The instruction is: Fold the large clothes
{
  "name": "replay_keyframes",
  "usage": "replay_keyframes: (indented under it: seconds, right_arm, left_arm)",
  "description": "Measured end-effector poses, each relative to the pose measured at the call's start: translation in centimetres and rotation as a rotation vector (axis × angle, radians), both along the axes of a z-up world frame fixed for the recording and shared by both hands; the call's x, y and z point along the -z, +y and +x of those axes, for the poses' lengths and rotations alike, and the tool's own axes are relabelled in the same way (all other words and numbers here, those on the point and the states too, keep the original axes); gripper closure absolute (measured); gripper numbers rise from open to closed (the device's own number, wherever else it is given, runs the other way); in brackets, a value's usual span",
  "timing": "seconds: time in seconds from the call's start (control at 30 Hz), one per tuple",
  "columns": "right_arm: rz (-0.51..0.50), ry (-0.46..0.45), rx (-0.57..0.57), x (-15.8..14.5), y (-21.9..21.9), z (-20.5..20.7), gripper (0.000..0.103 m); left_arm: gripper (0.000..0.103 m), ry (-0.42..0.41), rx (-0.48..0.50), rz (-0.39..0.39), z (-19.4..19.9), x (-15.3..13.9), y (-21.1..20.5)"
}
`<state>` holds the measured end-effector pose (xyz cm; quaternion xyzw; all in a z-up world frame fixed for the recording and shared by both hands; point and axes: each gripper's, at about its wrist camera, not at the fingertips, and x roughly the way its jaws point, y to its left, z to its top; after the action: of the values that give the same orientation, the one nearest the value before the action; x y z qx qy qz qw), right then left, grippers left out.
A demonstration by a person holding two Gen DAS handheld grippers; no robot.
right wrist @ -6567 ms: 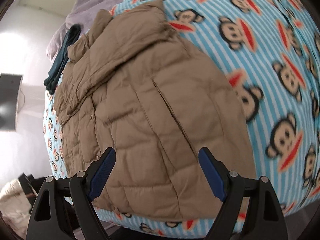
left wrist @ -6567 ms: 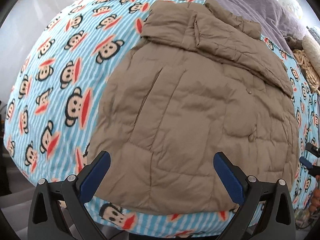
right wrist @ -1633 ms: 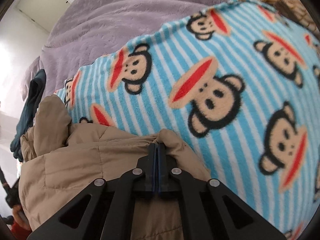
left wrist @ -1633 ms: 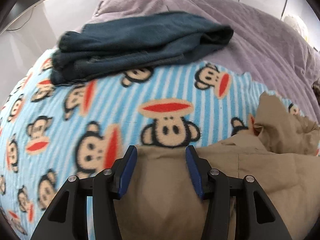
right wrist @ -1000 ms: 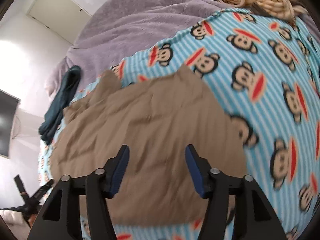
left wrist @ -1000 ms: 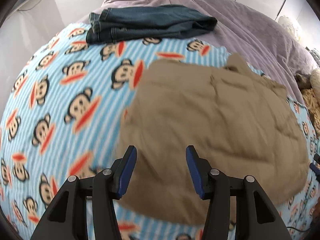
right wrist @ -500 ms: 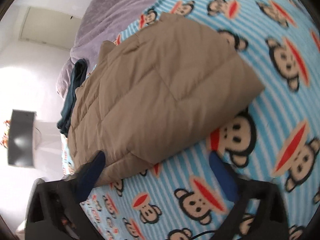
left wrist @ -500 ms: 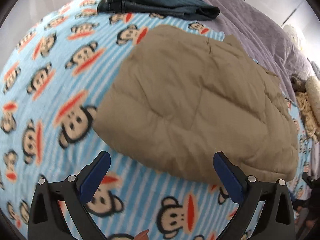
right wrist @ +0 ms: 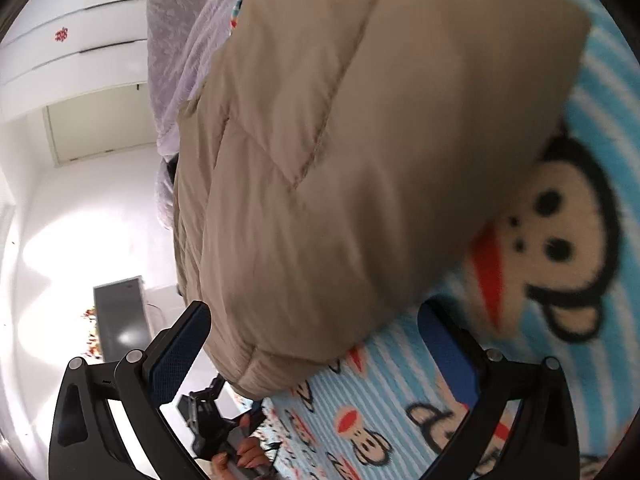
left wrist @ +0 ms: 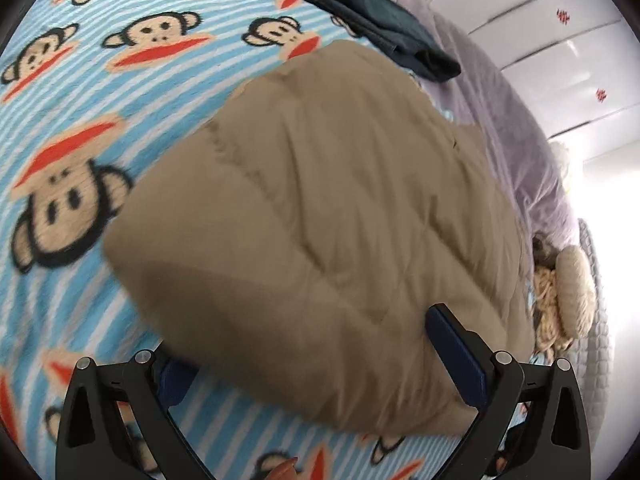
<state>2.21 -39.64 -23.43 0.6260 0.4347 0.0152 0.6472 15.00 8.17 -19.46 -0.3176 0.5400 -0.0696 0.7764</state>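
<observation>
My left gripper (left wrist: pixel 320 356) is spread wide, gripping nothing; the near edge of the folded tan jacket (left wrist: pixel 320 216) bulges between its blue pads. The jacket lies on a monkey-print fleece blanket (left wrist: pixel 80 92), blue-striped, fuzzy. Behind it sit folded dark jeans (left wrist: pixel 360 12), w/ a lilac quilt (left wrist: pixel 500 120) beyond. My right gripper (right wrist: pixel 314 340) is also wide, released, w/ the jacket's corner just ahead. The jacket is puffy, quilted, matte. A hand (right wrist: pixel 244 456) shows below.

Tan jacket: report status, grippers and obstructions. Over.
Left gripper and right gripper open, holding nothing. Tan jacket folded over on monkey blanket. Folded jeans lie beyond it, clear.
</observation>
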Motion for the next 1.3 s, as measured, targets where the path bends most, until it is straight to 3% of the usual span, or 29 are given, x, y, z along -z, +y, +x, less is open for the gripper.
replay_keyframes:
  seconds: [0.17, 0.33, 0.4, 0.47, 0.5, 0.53, 0.57, 0.6, 0.67, 0.77, 0.93, 1.13, 1.3]
  right_arm:
    - [0.028, -0.077, 0.007, 0.5, 0.9, 1.9, 0.0]
    - [0.0, -0.073, 0.003, 0.7, 2.0, 3.3, 0.0]
    - [0.012, -0.066, 0.015, 0.7, 2.1, 3.2, 0.0]
    - [0.029, -0.052, 0.029, 1.0, 1.9, 3.1, 0.003]
    - [0.035, -0.032, 0.036, 1.2, 1.9, 2.9, 0.012]
    - [0.042, -0.018, 0.038, 1.4, 1.8, 2.9, 0.022]
    - [0.058, -0.009, 0.038, 1.7, 1.8, 2.8, 0.044]
    - [0.072, -0.012, 0.045, 1.7, 1.9, 2.6, 0.055]
    - [0.052, -0.031, 0.03, 1.0, 2.0, 2.5, 0.066]
    - [0.045, -0.055, 0.008, -0.1, 2.2, 2.0, 0.072]
    - [0.031, -0.058, -0.035, -1.5, 2.7, -0.2, 0.074]
    - [0.035, -0.025, -0.07, -2.7, 2.9, -5.1, 0.074]
    - [0.019, 0.002, -0.101, -3.8, 3.4, -9.7, 0.074]
  left_arm:
    - [0.0, -0.04, -0.045, -0.003, 0.9, 0.8, -1.4]
    - [0.0, -0.024, -0.066, -0.012, 1.7, 1.2, -1.8]
    - [0.005, -0.015, -0.057, -0.031, 1.9, 1.3, -1.6]
    - [0.035, -0.019, -0.044, -0.045, 2.1, 1.2, -1.5]
    - [0.045, -0.024, -0.033, -0.048, 2.1, 0.9, -1.4]
    - [0.061, -0.034, -0.018, -0.049, 2.1, 0.6, -1.4]
    - [0.07, -0.049, 0.002, -0.035, 2.1, 0.1, -1.6]
    - [0.073, -0.067, 0.021, -0.006, 2.1, -0.5, -2.0]
    - [0.082, -0.105, 0.061, 0.044, 2.0, -2.0, -2.7]
    - [0.084, -0.16, 0.097, 0.069, 1.4, -4.3, -2.9]
    - [0.084, -0.199, 0.161, 0.094, -0.7, -7.1, -2.7]
    - [0.085, -0.161, 0.232, 0.092, -5.6, -8.0, -1.6]
    - [0.084, -0.083, 0.274, 0.074, -11.1, -7.2, -0.4]
